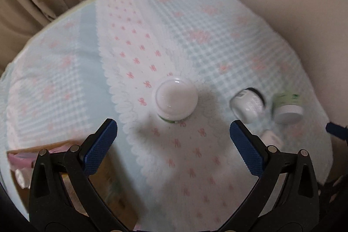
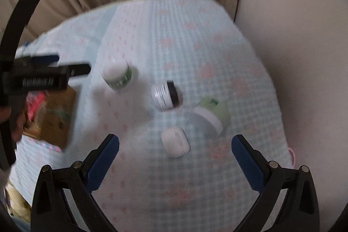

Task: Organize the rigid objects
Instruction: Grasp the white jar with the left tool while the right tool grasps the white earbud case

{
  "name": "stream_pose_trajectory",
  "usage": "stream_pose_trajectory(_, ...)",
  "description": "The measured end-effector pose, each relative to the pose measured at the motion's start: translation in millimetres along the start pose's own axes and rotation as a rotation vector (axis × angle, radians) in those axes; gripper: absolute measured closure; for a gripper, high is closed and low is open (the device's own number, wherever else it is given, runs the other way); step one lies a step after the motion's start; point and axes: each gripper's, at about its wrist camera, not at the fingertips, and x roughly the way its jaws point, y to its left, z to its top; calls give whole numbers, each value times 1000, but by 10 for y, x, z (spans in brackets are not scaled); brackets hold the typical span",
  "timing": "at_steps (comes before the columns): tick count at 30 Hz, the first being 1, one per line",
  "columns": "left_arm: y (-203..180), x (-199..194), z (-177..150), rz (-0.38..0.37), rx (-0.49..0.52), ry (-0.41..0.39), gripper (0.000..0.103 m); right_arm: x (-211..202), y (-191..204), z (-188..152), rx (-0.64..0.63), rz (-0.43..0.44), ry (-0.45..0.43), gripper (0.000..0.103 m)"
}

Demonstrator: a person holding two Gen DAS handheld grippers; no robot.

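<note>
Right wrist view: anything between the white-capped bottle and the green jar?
Yes, in the right wrist view: the black-lidded white jar on its side lies between the white-capped bottle and green jar.

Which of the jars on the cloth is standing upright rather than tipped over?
The white-lidded bottle with the green label, farthest left, stands upright. The black-capped white jar and the pale green jar both lie on their sides.

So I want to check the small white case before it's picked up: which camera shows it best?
The right wrist view: the small white case lies whole and unobstructed between the claw's fingers. In the left wrist view only a blurred corner peeks out beside a finger.
</note>
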Motion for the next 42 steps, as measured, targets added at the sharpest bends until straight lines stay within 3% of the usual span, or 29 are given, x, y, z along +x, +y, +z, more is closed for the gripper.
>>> stream_pose_trajectory(5, 17, 543, 72, 6, 8, 48, 4, 534, -52, -49, -19, 32, 64, 0)
stream_pose_trajectory(9, -17, 821, 133, 3, 31, 59, 7, 841, -64, -61, -59, 43, 106, 14)
stream_pose_trajectory(14, -42, 1056, 139, -4, 32, 103, 30, 1141, -46, -104, -87, 41, 172, 26)
stream_pose_trajectory(17, -17, 1074, 148, -5, 22, 103, 34, 1186, -27, -103, -102, 27, 175, 32)
stream_pose_trajectory(22, 1, 1077, 166, -14, 17, 107, 34, 1132, 1, -72, -131, -3, 164, 61)
stream_pose_trajectory(32, 35, 968, 155, -24, 4, 63, 35, 1097, 40, 20, -107, -13, 152, 61)
stream_pose_trajectory(42, 76, 342, 218, -37, -6, -32, 35, 691, 73, 202, -55, 1, 81, 62)
